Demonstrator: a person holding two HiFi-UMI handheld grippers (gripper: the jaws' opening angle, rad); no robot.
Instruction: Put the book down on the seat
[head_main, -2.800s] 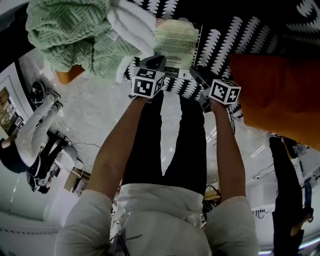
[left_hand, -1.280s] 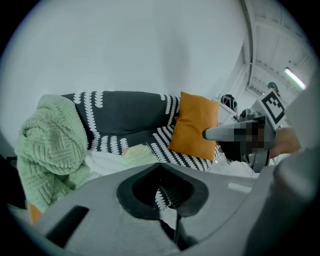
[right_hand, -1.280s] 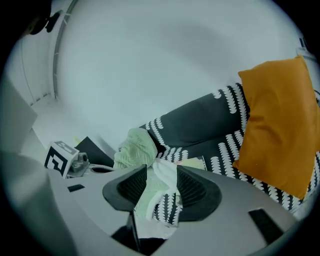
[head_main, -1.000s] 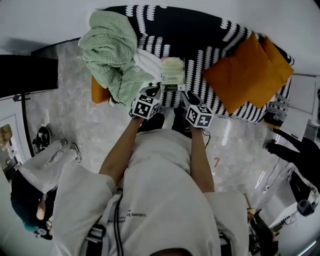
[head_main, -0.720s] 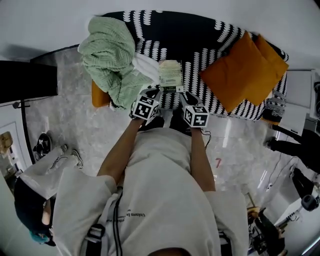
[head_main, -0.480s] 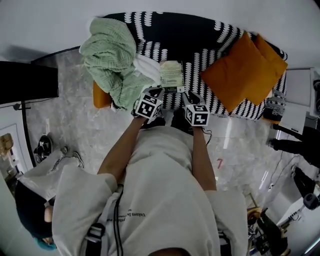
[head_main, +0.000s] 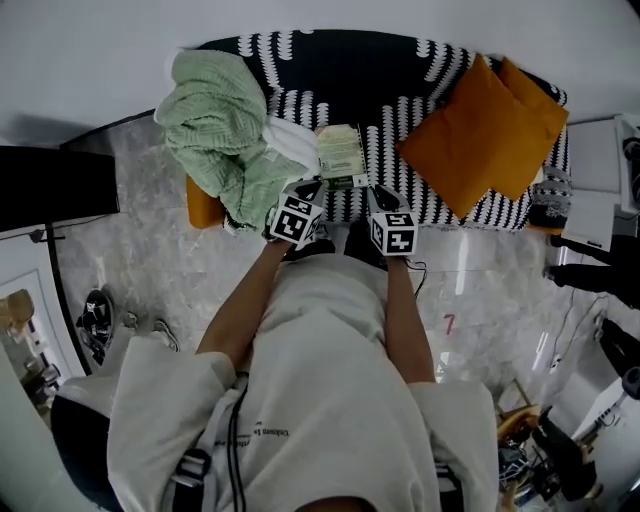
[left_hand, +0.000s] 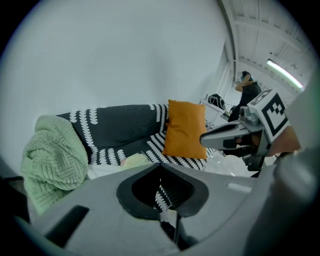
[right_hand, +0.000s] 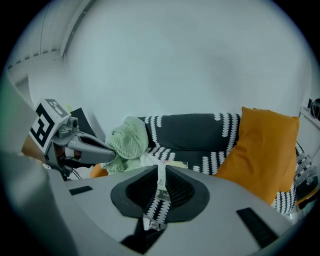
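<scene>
The book (head_main: 340, 152), pale green and closed, lies flat on the black-and-white patterned sofa seat (head_main: 400, 150), between the green blanket and the orange cushions. It also shows low on the seat in the left gripper view (left_hand: 133, 160) and just past the jaws in the right gripper view (right_hand: 176, 164). My left gripper (head_main: 312, 187) hangs before the seat's front edge, jaws meeting at the tips (left_hand: 160, 164), empty. My right gripper (head_main: 372, 193) hangs beside it; its jaws (right_hand: 160, 167) are closing to a narrow slit with nothing between them. Neither touches the book.
A crumpled green blanket (head_main: 215, 105) over a white cloth (head_main: 290, 135) fills the sofa's left end. Two orange cushions (head_main: 485, 120) lean at the right end. Marble floor (head_main: 150, 260) lies in front, a dark panel (head_main: 50, 185) at the left, gear and cables at the right.
Both grippers have drawn back from the book, which stays on the seat. The right jaws have narrowed. The person at lower left has moved mostly out of view.
</scene>
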